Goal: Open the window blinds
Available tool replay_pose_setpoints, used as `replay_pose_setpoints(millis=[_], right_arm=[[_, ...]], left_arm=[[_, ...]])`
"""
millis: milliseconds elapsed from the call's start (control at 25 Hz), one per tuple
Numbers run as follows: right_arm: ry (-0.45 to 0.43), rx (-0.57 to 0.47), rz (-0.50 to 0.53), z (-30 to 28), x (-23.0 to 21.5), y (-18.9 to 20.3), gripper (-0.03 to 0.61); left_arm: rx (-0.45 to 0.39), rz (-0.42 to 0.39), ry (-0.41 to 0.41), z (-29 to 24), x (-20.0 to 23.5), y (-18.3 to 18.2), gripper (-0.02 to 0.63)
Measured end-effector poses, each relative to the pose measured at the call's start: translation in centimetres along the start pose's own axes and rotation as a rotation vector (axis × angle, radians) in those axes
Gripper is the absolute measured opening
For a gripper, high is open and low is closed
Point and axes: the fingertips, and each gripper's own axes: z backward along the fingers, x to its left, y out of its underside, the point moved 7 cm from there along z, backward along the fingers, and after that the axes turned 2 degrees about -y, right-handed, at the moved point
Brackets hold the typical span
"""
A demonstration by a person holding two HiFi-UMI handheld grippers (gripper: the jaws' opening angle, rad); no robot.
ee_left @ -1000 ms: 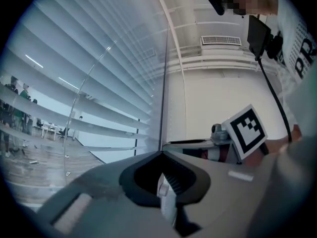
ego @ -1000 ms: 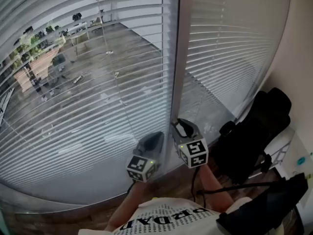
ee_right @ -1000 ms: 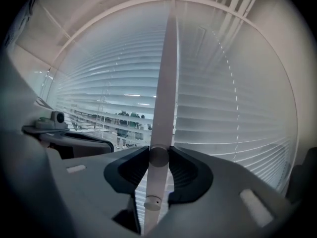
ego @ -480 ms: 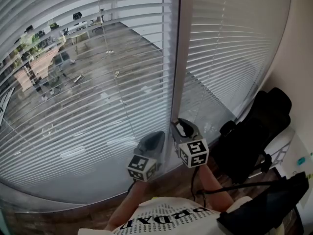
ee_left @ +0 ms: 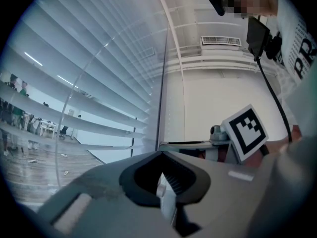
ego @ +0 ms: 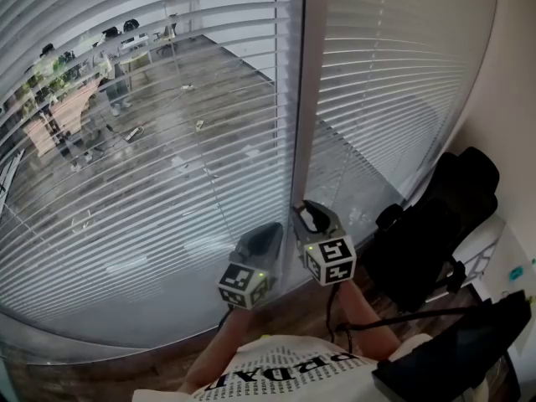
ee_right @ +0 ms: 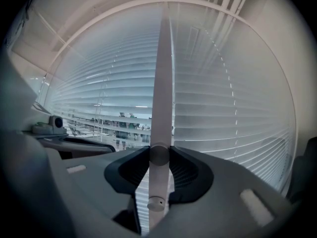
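Note:
White slatted blinds (ego: 151, 141) cover the window either side of a pale upright frame post (ego: 306, 99); the slats stand partly tilted, and a floor outside shows through the left set. My right gripper (ego: 311, 216) points level at the post. In the right gripper view it (ee_right: 159, 155) is shut on the white tilt wand (ee_right: 161, 83), whose end cap hangs just below the pads. My left gripper (ego: 264, 239) sits lower left of it. In the left gripper view a white rod-like piece (ee_left: 166, 195) fills the narrow gap between its jaws (ee_left: 166, 190).
A black office chair (ego: 435, 224) stands close on the right, beside a pale wall (ego: 515, 99). A thin cord (ego: 201, 141) hangs in front of the left blinds. The window sill (ego: 100, 342) curves below the blinds. The right gripper's marker cube (ee_left: 245, 133) shows in the left gripper view.
Both grippers stay where they were on the wand. Only the figures beyond the glass have shifted a little.

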Motion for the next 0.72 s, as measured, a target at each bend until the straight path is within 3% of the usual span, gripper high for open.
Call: replay_pose_setpoints(millis=[720], right_arm=[[-0.003, 0.000, 0.002, 0.13, 0.08, 0.17, 0.129]], left_arm=[[-0.003, 0.009, 0.005, 0.05, -0.42, -0.06, -0.008]])
